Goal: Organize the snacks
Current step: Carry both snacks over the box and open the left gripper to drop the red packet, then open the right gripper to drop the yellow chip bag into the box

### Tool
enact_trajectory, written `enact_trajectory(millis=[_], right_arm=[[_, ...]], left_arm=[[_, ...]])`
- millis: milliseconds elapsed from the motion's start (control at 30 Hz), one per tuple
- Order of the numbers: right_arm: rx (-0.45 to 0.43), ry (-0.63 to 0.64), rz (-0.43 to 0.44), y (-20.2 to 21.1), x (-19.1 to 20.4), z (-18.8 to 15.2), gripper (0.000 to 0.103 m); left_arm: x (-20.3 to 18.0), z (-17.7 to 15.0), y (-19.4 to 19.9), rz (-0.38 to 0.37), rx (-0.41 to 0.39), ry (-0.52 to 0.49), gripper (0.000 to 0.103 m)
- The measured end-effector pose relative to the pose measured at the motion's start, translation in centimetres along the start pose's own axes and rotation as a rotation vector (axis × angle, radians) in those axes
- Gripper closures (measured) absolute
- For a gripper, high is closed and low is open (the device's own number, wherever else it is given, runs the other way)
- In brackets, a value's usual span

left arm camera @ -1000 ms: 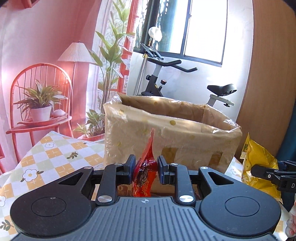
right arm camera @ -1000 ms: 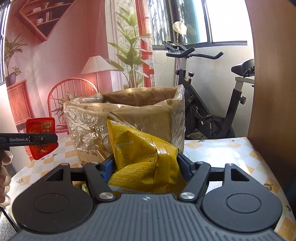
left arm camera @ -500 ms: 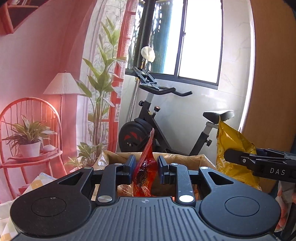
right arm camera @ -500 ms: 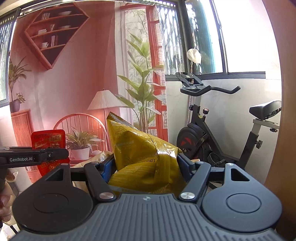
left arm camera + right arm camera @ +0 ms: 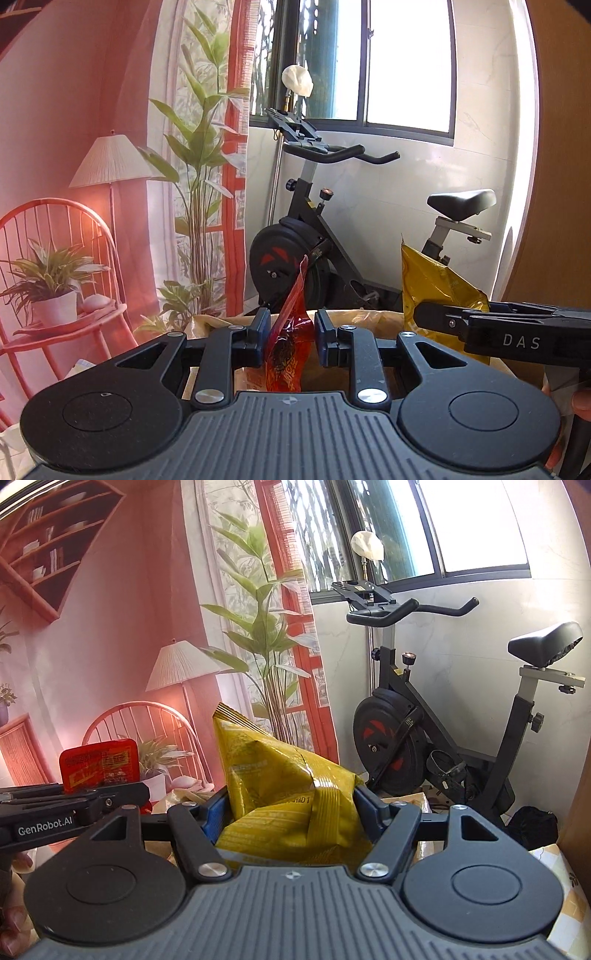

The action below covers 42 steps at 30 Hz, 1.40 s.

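Note:
My left gripper is shut on a red snack packet, held edge-on above the open top of a brown cardboard box. My right gripper is shut on a yellow snack bag, also raised over the box. In the left wrist view the yellow bag and the right gripper show at the right. In the right wrist view the red packet and the left gripper show at the left. Only the box's rim shows.
An exercise bike stands behind the box by the window. A red chair with a potted plant and a floor lamp are at the left. A wooden panel rises at the right. The checked tablecloth shows at the lower right.
Both grippers have risen with their snacks. The box has dropped from filling the view to just its rim below the fingers. Both grips are unchanged.

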State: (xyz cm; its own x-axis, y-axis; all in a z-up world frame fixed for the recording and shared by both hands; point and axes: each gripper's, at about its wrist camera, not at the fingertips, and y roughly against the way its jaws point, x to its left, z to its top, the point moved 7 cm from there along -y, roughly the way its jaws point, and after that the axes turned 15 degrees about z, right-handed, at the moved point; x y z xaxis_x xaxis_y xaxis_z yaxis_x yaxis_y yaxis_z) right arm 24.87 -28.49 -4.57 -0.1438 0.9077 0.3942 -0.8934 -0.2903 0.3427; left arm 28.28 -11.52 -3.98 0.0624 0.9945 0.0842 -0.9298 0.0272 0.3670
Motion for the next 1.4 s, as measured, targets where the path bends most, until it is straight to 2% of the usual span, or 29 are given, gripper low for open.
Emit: enact_trajectory(millis=[100, 300, 367, 400, 433, 567, 967, 1400], right_arm=[[0.026, -0.048, -0.007, -0.7, -1.3, -0.6, 0.032], [0.054, -0.044, -0.021, -1.4, -1.8, -0.9, 0.031], [0.057, -0.041, -0.040, -1.5, -1.8, -0.8, 0.028], [0.057, -0.044, -0.049, -1.6, -1.8, -0.8, 0.026], [0.054, -0.045, -0.049, -1.5, -1.8, -0.8, 0.020], [0.043, -0.039, -0.055, -0.8, -1.5, -0.7, 0.016], [0.041, 0.041, -0.050, 2.5, 1.3, -0.7, 0.015], [0.043, 0.061, 0.007, 7.6, 3.6, -5.8, 0.015]], left_arm=[[-0.4, -0.5, -1.1, -0.002, 0.021, -0.006, 0.076], [-0.6, -1.2, -2.6, 0.001, 0.052, -0.018, 0.076], [-0.5, -1.2, -2.7, 0.009, 0.057, -0.013, 0.060], [-0.3, -1.1, -2.7, 0.016, 0.056, -0.009, 0.044], [-0.2, -1.1, -2.6, 0.021, 0.050, -0.007, 0.037], [0.0, -0.7, -2.1, 0.028, 0.046, -0.019, 0.033], [1.9, -0.5, 1.9, 0.048, 0.044, 0.022, 0.023], [6.8, -4.9, 7.8, 0.088, 0.064, 0.041, 0.022]])
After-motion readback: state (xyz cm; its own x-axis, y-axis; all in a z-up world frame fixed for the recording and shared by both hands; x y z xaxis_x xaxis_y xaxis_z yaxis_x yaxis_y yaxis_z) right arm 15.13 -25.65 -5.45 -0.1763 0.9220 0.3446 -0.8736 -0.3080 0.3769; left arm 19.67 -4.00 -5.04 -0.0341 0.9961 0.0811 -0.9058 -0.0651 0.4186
